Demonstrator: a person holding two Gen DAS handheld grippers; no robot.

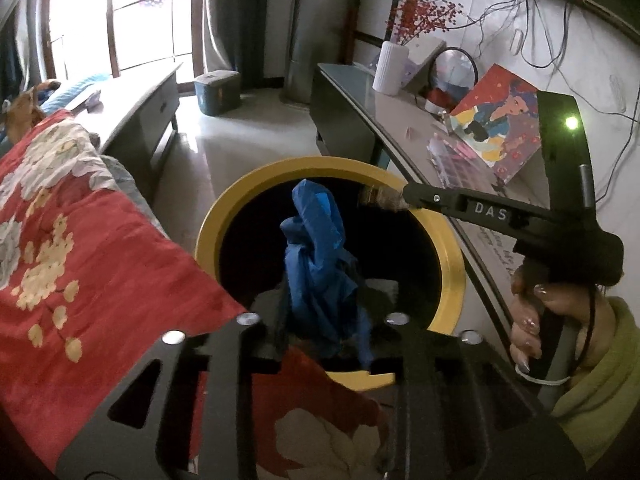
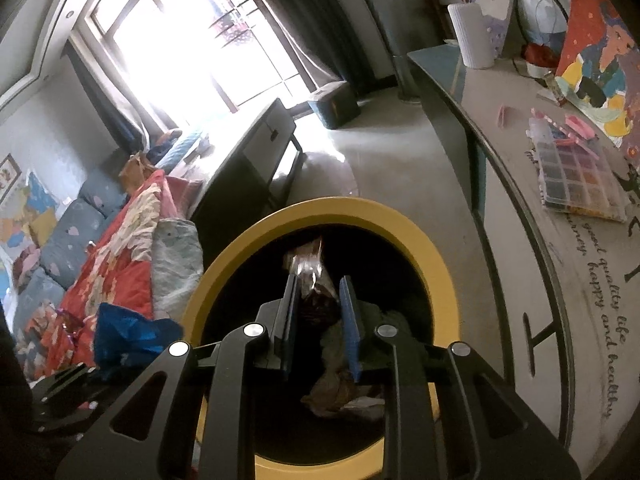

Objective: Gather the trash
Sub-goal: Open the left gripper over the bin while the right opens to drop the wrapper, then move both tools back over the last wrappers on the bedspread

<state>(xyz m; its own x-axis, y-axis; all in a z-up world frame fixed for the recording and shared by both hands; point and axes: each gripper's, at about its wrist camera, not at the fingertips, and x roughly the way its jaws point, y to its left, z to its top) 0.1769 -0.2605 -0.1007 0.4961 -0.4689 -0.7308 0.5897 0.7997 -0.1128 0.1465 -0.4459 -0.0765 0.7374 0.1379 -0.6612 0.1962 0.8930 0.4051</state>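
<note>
two hand-held grippers over the yellow-rimmed bin (image 1: 454, 276)
left hand-held gripper (image 1: 324, 320) barely parted around a blue bag (image 1: 320, 256); right hand-held gripper (image 2: 318, 312) slightly parted, a crinkly wrapper (image 2: 310, 270) between.

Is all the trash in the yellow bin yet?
Not quite. Some scraps already lie inside the yellow bin. The left gripper has a blue bag between its fingers over the opening, and the right gripper has a clear wrapper. Both pieces have yet to drop in.
</note>
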